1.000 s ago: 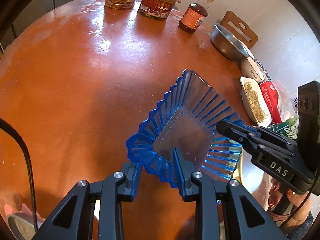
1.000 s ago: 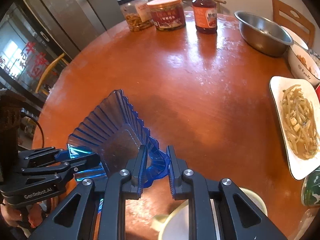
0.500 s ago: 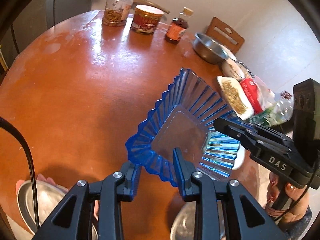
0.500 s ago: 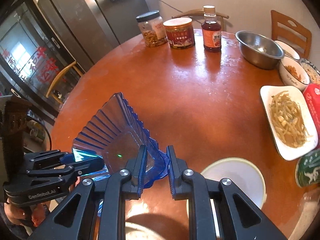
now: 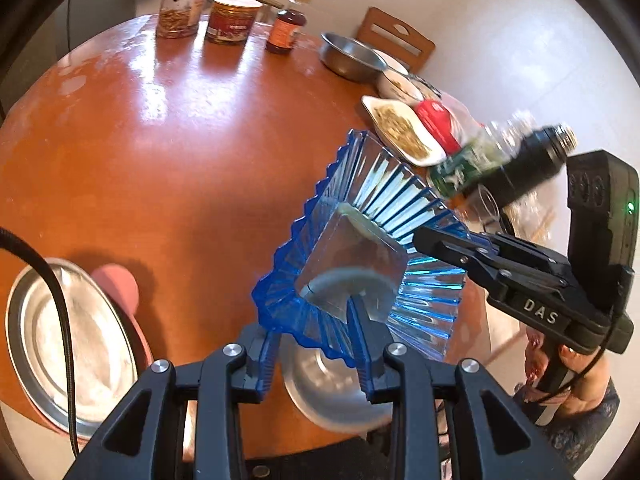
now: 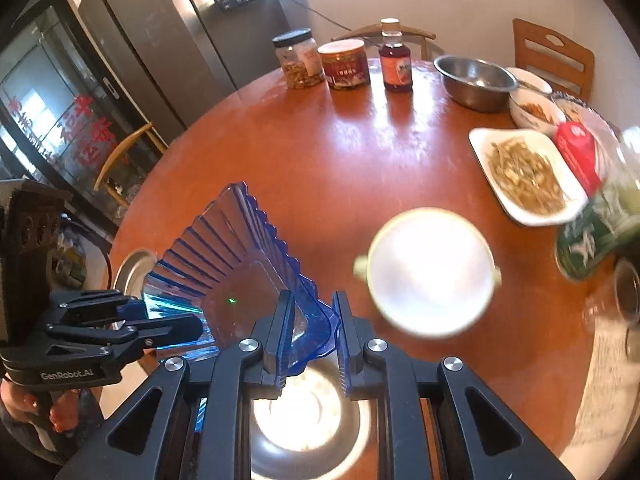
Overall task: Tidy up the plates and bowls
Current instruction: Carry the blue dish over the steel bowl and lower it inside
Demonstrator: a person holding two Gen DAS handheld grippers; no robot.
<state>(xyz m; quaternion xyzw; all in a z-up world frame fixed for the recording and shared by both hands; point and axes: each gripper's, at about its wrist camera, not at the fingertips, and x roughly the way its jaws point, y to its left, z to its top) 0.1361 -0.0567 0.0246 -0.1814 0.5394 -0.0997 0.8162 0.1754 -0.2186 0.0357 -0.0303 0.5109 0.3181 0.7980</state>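
Observation:
A blue fluted square dish [image 5: 372,200] of clear plastic hangs tilted above the near part of the round brown table [image 5: 180,140], held from two sides. My left gripper [image 5: 312,338] is shut on its near rim. In the same view my right gripper [image 5: 426,240] clamps the right-hand rim. The right wrist view shows the dish [image 6: 224,248] with my right gripper [image 6: 310,334] shut on its corner and my left gripper [image 6: 176,326] pinching the far left edge. A white two-handled bowl [image 6: 430,272] sits on the table just right of the dish. A steel bowl [image 6: 304,412] lies under the fingers.
A steel plate [image 5: 68,352] rests on something pink [image 5: 116,284] at the near left edge. Two jars [image 6: 346,64], a bottle [image 6: 396,60], a steel bowl [image 6: 476,78] and a white dish of food [image 6: 524,176] line the far and right sides. A green bottle [image 6: 592,236] stands near right.
Both grippers have risen and drawn back toward the near table edge with the blue dish. The steel plate, steel bowl and white bowl have come into view beneath.

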